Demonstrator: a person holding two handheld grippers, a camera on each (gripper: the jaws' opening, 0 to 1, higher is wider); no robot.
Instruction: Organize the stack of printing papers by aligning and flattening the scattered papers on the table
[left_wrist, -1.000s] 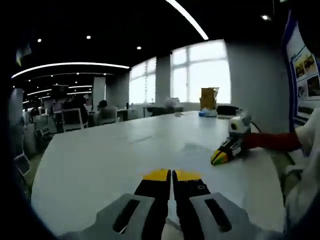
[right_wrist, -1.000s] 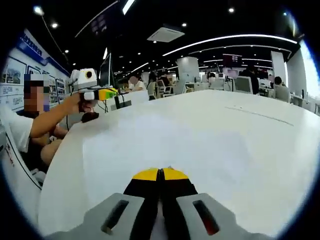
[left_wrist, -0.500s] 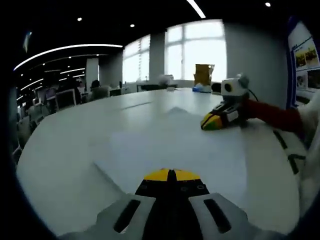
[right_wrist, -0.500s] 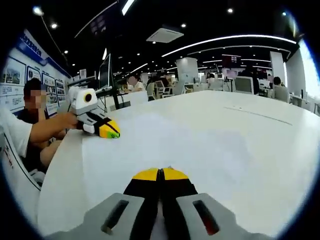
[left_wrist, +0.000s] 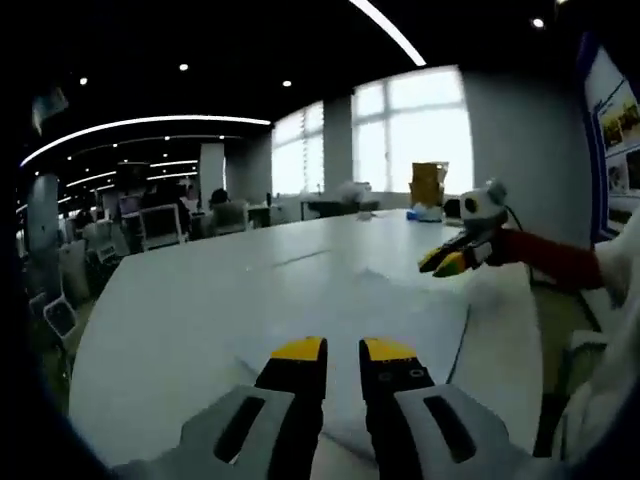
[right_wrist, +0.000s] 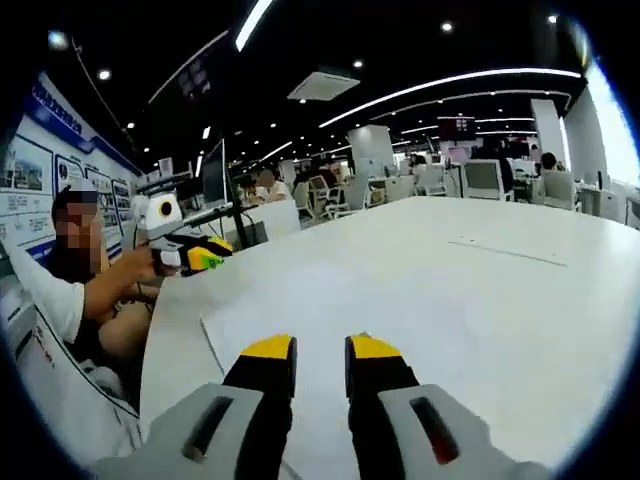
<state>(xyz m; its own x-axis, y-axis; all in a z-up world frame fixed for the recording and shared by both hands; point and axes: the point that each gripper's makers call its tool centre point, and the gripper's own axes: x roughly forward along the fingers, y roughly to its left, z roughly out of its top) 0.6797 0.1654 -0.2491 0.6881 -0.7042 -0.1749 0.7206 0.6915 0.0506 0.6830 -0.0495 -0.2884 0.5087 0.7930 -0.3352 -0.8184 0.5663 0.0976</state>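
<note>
Both released, the left hand-held gripper (left_wrist: 342, 348) and right hand-held gripper (right_wrist: 320, 346) hover over papers (right_wrist: 300, 330) on a white table (left_wrist: 180, 300) in an open office

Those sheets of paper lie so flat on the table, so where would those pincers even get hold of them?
Probably at a corner or edge. The paper lies flat on the white table, so its middle offers nothing to pinch. The right gripper is open just above the near edge; the corner beside it looks easiest, approached low from the table's near side.

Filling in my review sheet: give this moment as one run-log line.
left gripper: open, above paper | right gripper: open, above paper | paper: flat on white table | grasp: none
</note>
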